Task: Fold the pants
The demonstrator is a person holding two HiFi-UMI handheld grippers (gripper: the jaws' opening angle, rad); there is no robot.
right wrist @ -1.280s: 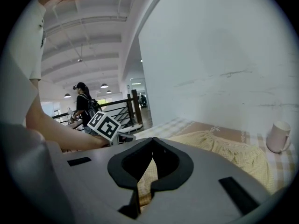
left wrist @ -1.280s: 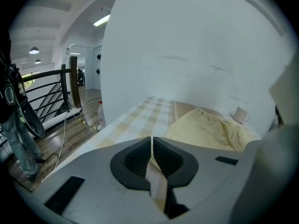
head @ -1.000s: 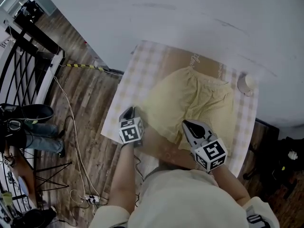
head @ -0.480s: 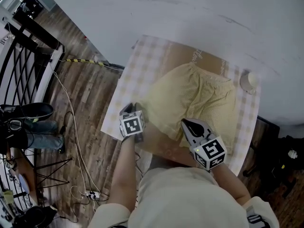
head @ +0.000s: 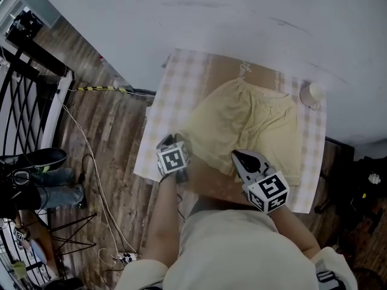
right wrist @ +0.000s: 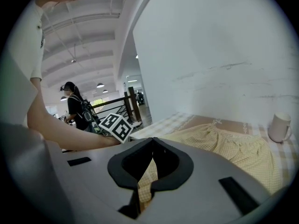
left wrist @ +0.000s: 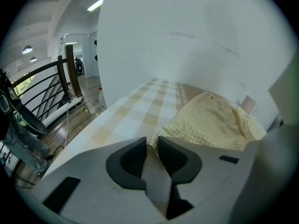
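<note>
Off the desk's left edge, down on the wood floor: a black railing (head: 27,83) and a loose cable (head: 91,156) trailing past it.

On to the desk (head: 172,95) itself, draped in a pale checked cloth, with a brown mat (head: 221,71) running down the middle from far edge to near edge.

At the near left edge, the left hand-held gripper (head: 171,139), tipped well downward. Has just been opening its jaws and stands now with a narrow gap between them. Seen from the left gripper view: a hem corner of the pants (left wrist: 212,120) lying right at the mouth of that gap, pads not pressing on it.

Across the middle of the desk, the garment in full: short, yellow, fine-checked, spread on the mat. Gathered waistband toward the far edge, leg hems toward the near edge.

Further right along the near edge, the right hand-held gripper (head: 237,156), sitting at the near hem. Clamped shut on the fabric: tips together in the right gripper view, a strip of yellow check pinched between the pads and hanging below them.

Last, at the far right corner, a pale cup (head: 311,93), upright on the cloth, near the waistband's right end.
</note>
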